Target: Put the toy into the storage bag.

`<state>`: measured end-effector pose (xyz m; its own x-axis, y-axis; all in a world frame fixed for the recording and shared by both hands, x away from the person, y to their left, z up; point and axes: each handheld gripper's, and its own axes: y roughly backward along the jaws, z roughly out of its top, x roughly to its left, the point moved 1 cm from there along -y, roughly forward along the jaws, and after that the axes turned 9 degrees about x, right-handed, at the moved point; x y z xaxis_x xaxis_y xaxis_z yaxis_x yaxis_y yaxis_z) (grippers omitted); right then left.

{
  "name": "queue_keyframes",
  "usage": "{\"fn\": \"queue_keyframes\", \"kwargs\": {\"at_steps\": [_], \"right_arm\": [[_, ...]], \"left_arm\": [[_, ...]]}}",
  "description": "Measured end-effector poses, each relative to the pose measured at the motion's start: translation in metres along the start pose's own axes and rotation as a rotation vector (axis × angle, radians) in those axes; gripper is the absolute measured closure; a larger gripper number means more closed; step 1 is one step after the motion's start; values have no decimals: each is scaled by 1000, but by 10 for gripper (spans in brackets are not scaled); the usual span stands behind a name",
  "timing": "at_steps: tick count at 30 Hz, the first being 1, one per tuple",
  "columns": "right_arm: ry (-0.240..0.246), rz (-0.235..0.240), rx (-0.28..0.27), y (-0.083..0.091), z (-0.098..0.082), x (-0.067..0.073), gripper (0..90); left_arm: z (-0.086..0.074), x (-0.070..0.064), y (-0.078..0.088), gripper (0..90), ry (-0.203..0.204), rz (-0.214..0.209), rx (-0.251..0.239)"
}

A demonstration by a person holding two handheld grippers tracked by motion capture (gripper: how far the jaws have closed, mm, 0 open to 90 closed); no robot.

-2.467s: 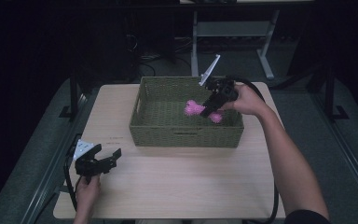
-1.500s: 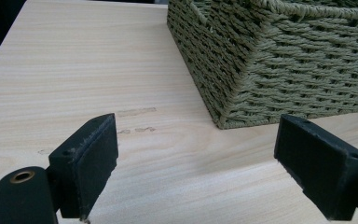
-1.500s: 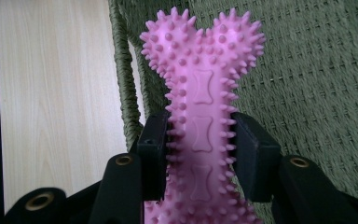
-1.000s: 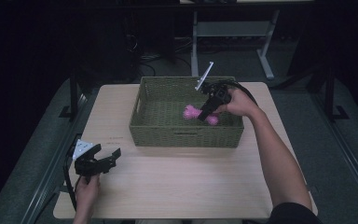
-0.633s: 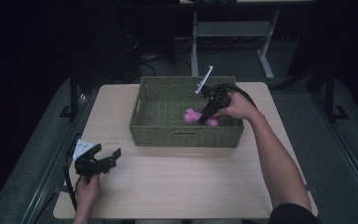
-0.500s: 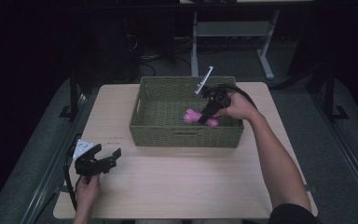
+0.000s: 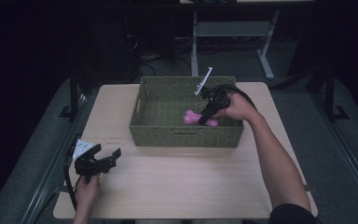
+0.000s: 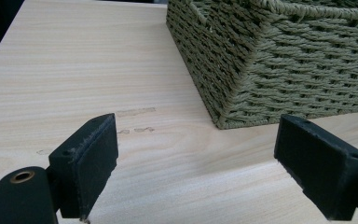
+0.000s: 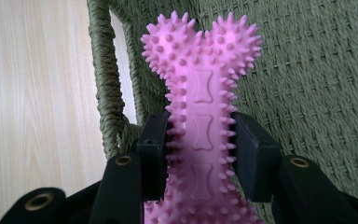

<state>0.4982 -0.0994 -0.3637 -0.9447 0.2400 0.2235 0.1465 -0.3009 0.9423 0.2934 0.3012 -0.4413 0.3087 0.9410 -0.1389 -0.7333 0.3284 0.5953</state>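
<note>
Table (image 7: 182, 186): pale wood, bearing a basket (image 7: 186, 133) toward its far side; dark floor and a metal frame (image 7: 233, 32) lie beyond the basket, dim and hard to make out. Basket: green woven, rectangular, open-topped, a handle slot in its left end wall; its walls stand between the left gripper and the bone. Right forearm (image 7: 279, 163): reaches in from the near right corner of the table, over the basket's near right rim, hand bent down into the basket. Right gripper (image 7: 205, 116): inside the basket at its right half, pointing down and left, jaws clenched on the bone's shaft; its tips are partly lost against the bone in the high view. Left gripper (image 7: 114, 154): well left of and nearer than the basket, low over bare table, jaws spread wide with nothing between them, aimed at the basket's near left corner. Left hand (image 7: 87, 191): at the table's near edge, forearm cut off by the frame. Bone (image 9: 200, 116): pink, spiky, above the basket's floor; its lower end is hidden behind the jaws.
</note>
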Motion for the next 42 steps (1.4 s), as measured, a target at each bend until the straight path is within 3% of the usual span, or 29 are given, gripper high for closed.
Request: {"fn": "queue_keyframes", "kwargs": {"at_steps": [12, 23, 38, 42], "right_arm": [[-12, 3, 2, -6, -1, -1, 580], [-22, -2, 47, -19, 0, -5, 581], [-53, -12, 46, -26, 1, -14, 548], [-67, -12, 16, -24, -1, -16, 524]], "left_arm": [[0, 0, 0, 130, -1, -1, -2], [0, 0, 0, 130, -3, -1, 1], [0, 0, -1, 130, -1, 0, 2], [1, 0, -1, 130, -1, 2, 2]]}}
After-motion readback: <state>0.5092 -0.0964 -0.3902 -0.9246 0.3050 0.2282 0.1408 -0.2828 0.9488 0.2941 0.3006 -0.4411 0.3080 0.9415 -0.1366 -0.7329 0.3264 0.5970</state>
